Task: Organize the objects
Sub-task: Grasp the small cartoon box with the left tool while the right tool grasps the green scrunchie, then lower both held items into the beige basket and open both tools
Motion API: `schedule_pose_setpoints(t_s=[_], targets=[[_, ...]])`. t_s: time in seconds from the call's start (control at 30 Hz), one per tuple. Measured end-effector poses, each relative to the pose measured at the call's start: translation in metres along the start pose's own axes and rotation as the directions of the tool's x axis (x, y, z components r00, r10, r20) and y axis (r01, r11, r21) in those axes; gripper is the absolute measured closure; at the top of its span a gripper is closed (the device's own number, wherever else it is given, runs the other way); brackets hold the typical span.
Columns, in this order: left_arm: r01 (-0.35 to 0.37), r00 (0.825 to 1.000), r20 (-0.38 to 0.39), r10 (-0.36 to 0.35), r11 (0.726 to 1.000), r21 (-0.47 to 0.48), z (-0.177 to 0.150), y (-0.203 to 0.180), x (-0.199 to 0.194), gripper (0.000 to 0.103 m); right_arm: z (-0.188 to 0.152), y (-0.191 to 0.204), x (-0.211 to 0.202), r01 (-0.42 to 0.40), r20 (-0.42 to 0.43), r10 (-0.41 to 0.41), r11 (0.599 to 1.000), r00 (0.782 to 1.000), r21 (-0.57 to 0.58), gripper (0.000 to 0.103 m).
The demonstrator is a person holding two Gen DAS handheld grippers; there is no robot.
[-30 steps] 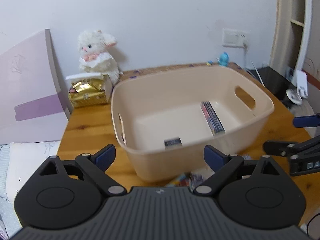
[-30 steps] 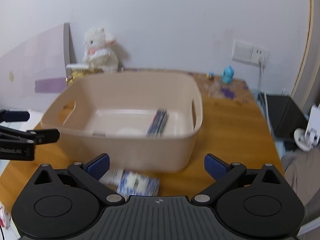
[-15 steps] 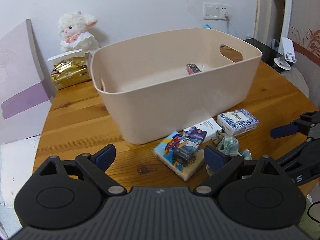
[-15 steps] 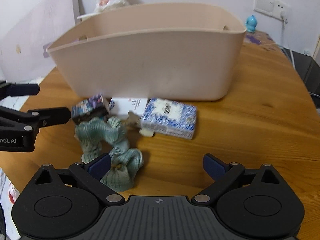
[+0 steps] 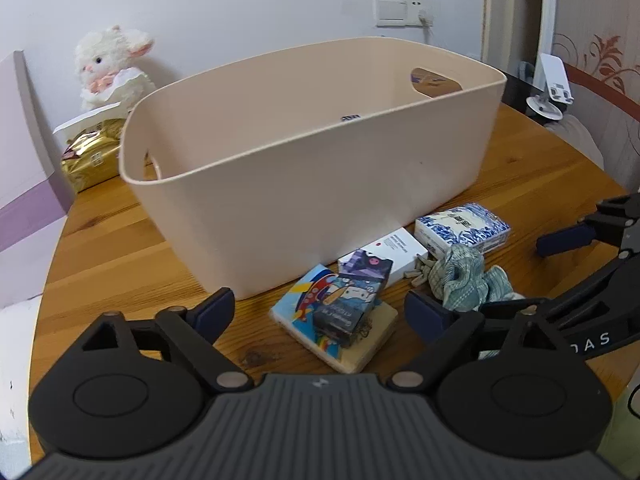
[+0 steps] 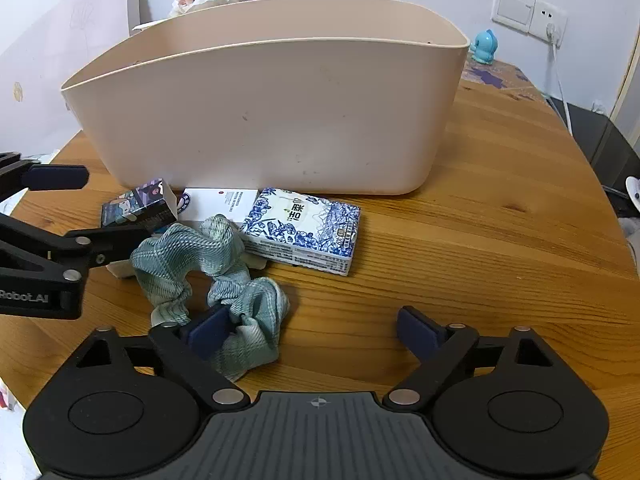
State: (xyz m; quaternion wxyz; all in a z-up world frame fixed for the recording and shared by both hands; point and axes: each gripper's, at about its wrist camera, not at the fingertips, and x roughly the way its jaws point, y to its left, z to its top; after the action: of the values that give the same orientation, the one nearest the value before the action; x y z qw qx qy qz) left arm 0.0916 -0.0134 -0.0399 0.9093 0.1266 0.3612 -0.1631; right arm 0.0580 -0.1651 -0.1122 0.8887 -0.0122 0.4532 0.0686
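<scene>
Green scrunchie (image 6: 208,268) lies on the bench (image 6: 480,240) before my beige bin (image 6: 272,112), beside a blue-white box (image 6: 304,230) | right tool (image 6: 312,332) closing, one pad touching scrunchie, nothing gripped | left tool (image 5: 320,312) closing around cartoon box (image 5: 352,300), not touching.

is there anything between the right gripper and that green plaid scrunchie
Nothing visible. The right gripper, jaws closing, is already at the green plaid fabric scrunchie: its left finger sits against the scrunchie's near loop, while its right finger is over bare wooden table. The blue-and-white patterned box lies just beyond.
</scene>
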Motion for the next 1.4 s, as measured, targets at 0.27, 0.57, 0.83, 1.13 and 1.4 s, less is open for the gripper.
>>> schedule_pose_setpoints(t_s=[0.27,0.57,0.83,1.13,1.4], targets=[[0.050,0.999,0.002,-0.050,0.999,0.003,-0.004,-0.002,0.007,0.064,0.000,0.005,-0.006,0.010,0.028,-0.009,0.999,1.000,-0.039,0.059],[0.070,0.997,-0.005,-0.071,0.997,-0.045,-0.005,0.000,0.002,0.078,-0.005,0.001,-0.015,-0.026,0.047,0.027,0.999,0.999,-0.031,0.092],[0.040,0.999,0.002,-0.040,0.998,-0.055,-0.006,0.001,-0.019,0.078,-0.005,-0.007,-0.035,-0.055,0.094,0.056,0.998,0.994,-0.013,0.094],[0.002,0.998,0.065,0.002,0.998,-0.066,0.011,0.007,-0.057,0.078,0.007,-0.014,-0.086,-0.030,0.225,0.037,0.999,0.974,-0.034,0.095],[-0.046,0.988,0.144,0.055,0.997,-0.063,0.045,0.017,-0.082,0.078,0.048,-0.026,-0.126,0.015,0.362,0.000,0.999,0.932,-0.037,0.095]])
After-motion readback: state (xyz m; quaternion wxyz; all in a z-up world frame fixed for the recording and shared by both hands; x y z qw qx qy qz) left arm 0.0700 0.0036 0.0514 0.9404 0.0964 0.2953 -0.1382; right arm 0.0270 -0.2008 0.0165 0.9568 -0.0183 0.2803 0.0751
